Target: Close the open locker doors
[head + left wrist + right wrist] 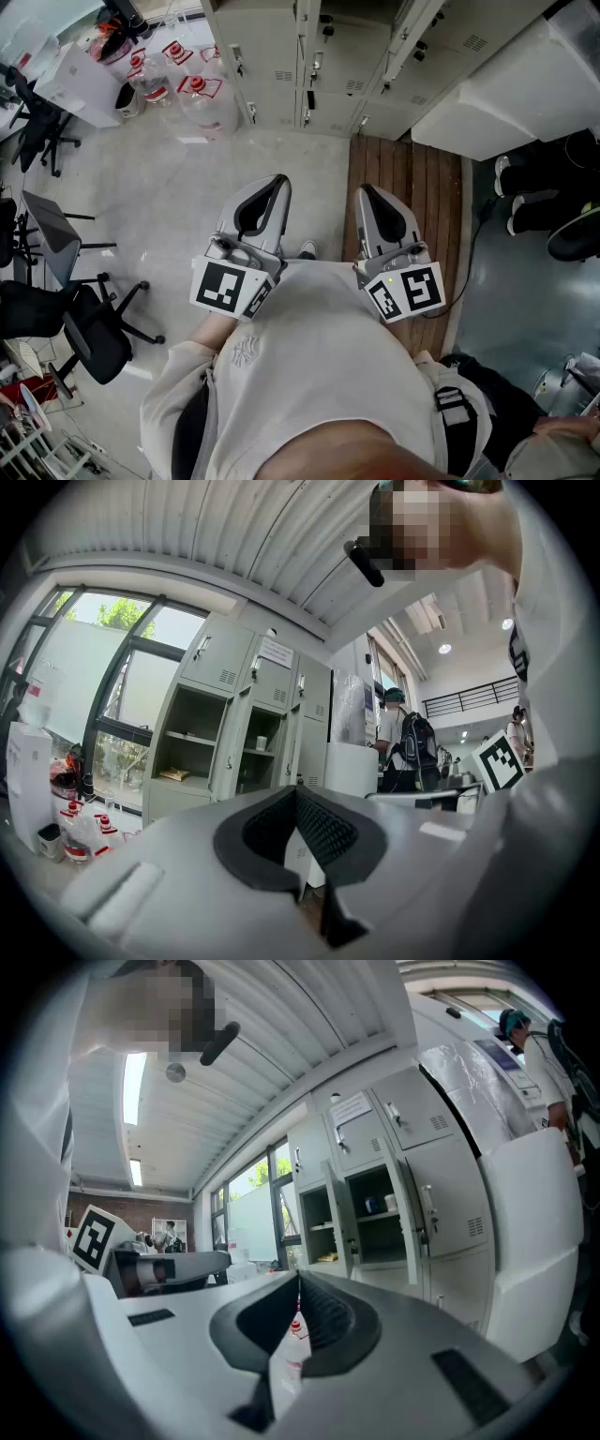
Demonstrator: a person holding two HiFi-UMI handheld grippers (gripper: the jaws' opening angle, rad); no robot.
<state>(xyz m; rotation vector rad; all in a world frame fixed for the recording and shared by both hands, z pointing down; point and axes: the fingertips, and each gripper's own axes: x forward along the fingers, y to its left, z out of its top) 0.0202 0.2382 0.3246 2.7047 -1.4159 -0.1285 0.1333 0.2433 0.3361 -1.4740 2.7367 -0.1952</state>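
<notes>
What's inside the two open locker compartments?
In the left gripper view, the left open compartment holds a shelf and a yellowish item below it; the right open compartment shows a small cup midway up. Closed doors hide the rest.

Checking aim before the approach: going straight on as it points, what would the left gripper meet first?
The lockers, it seems: the left gripper, tongs shut and empty, lines up roughly with the right edge of the right-hand open compartment. The floor between looks free; depth is unclear.
</notes>
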